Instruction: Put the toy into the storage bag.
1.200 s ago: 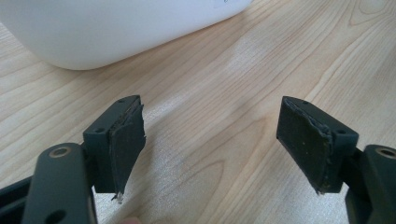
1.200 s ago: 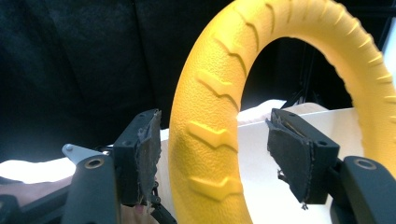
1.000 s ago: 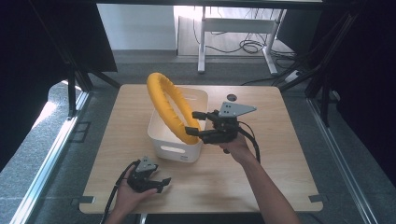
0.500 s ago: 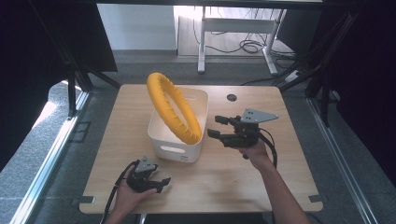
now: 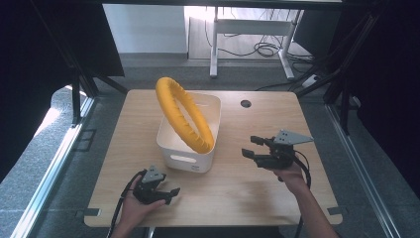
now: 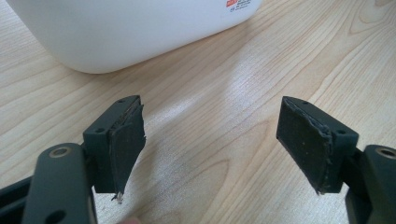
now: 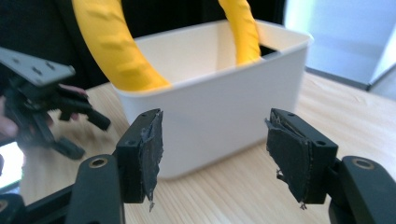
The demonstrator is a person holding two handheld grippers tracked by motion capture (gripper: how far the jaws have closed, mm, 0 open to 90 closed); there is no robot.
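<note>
Yellow ring upright in white bin.

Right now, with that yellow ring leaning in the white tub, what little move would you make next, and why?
Probably lower the right tool to the table and rest it. Its jaws stand open with nothing between them, apart from the tub. The ring already stands in the tub, propped against its rim, and the left tool, open too, lies low near the table's front edge. Nothing seems left to grip.
</note>
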